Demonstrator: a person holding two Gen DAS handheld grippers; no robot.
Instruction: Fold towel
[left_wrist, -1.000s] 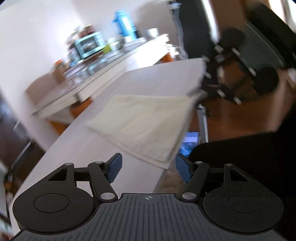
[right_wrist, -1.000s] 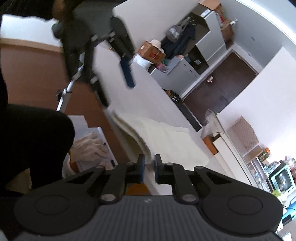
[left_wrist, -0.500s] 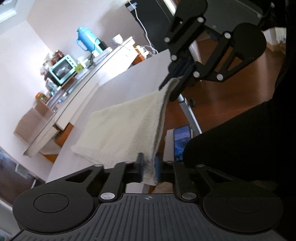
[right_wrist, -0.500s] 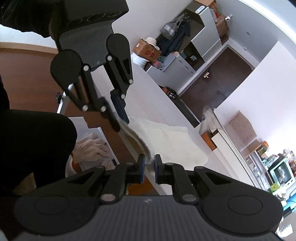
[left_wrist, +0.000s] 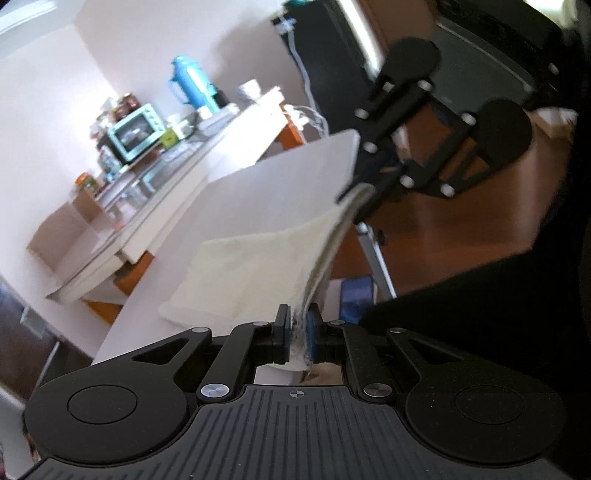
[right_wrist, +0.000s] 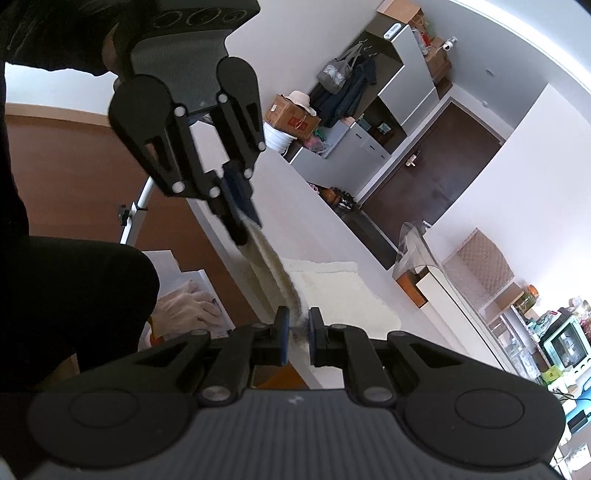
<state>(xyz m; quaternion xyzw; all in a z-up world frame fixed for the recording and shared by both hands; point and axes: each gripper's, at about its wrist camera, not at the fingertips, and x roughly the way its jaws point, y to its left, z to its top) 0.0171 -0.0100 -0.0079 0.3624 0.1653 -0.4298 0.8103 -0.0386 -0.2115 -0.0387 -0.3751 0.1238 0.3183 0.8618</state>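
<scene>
At the near bench (left_wrist: 258, 192) edge, soft limp cream towel (left_wrist: 258, 266) pinched at both near corners by left tool (left_wrist: 296, 328) and right tool (right_wrist: 295, 326), likely sagging between unless kept taut.

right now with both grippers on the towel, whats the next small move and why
Probably carry the pinched edge forward over the part lying flat. The left gripper and right gripper are each shut on a near corner of the towel, that edge is lifted, and the far half rests on the table.
</scene>
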